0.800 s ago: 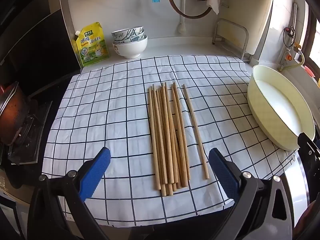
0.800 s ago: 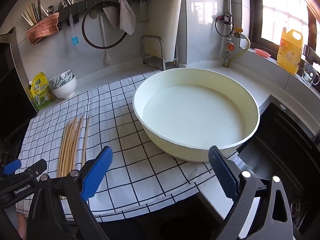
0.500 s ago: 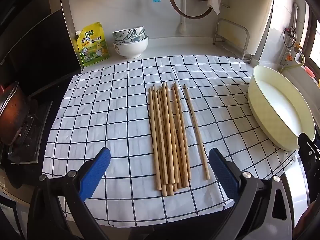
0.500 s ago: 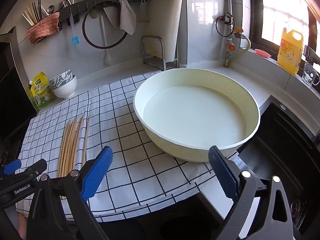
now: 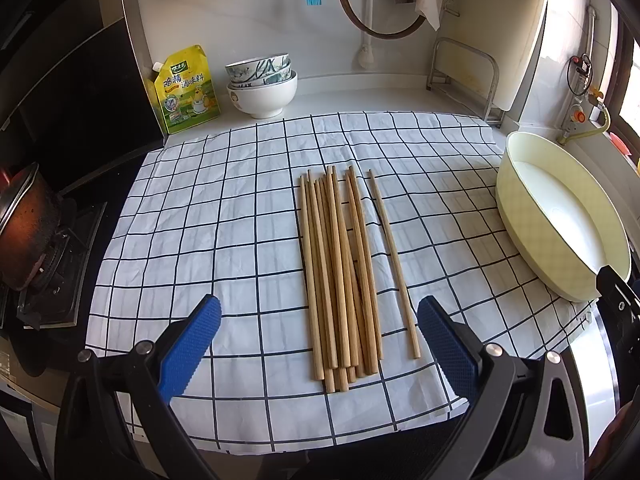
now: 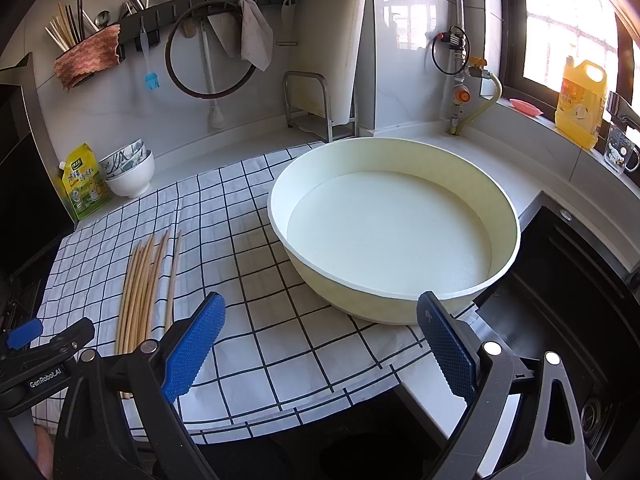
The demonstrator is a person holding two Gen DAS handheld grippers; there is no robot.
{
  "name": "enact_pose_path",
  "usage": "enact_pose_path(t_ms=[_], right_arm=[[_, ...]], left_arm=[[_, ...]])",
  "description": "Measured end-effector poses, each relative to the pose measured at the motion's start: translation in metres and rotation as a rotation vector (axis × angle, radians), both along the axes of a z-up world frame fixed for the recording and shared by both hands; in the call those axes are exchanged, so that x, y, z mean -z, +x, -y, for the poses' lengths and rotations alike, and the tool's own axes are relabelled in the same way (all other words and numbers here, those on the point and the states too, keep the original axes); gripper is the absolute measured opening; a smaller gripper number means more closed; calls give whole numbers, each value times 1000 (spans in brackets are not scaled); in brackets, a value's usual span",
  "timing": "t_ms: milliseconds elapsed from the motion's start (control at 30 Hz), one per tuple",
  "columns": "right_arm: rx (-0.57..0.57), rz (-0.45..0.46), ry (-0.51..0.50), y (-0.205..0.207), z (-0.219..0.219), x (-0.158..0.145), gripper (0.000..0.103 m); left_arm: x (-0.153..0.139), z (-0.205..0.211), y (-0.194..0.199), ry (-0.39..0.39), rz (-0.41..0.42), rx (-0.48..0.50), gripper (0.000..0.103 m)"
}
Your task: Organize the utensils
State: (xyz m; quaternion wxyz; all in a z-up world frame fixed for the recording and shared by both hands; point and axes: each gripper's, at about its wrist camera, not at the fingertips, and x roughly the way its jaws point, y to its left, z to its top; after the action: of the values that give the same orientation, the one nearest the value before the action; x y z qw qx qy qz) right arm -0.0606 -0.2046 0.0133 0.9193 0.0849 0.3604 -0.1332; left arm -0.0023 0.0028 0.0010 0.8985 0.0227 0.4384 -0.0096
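Observation:
Several wooden chopsticks (image 5: 340, 272) lie side by side on a white checked cloth (image 5: 224, 224), one stick (image 5: 394, 264) a little apart on the right. My left gripper (image 5: 318, 340) hovers wide open over their near ends, nothing between its blue pads. The same bundle of chopsticks (image 6: 142, 292) shows at the left of the right wrist view. My right gripper (image 6: 320, 344) is open and empty above the cloth's front edge, just before a large cream basin (image 6: 394, 184). A utensil holder (image 6: 86, 54) with chopsticks and spoons hangs on the wall rail.
A yellow seasoning pouch (image 5: 186, 90) and stacked bowls (image 5: 262, 86) stand at the back left. A stove with a dark pot (image 5: 24, 224) is at the left edge. A black sink (image 6: 576, 300) lies right of the basin. A yellow bottle (image 6: 580, 104) sits on the windowsill.

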Motion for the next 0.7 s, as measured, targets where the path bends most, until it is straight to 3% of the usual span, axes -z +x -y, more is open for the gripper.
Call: enact_pose_path(t_ms=[700], right_arm=[[-5, 0, -3, -1, -2, -1, 92]], left_arm=[[0, -3, 1, 1, -1, 1, 97]])
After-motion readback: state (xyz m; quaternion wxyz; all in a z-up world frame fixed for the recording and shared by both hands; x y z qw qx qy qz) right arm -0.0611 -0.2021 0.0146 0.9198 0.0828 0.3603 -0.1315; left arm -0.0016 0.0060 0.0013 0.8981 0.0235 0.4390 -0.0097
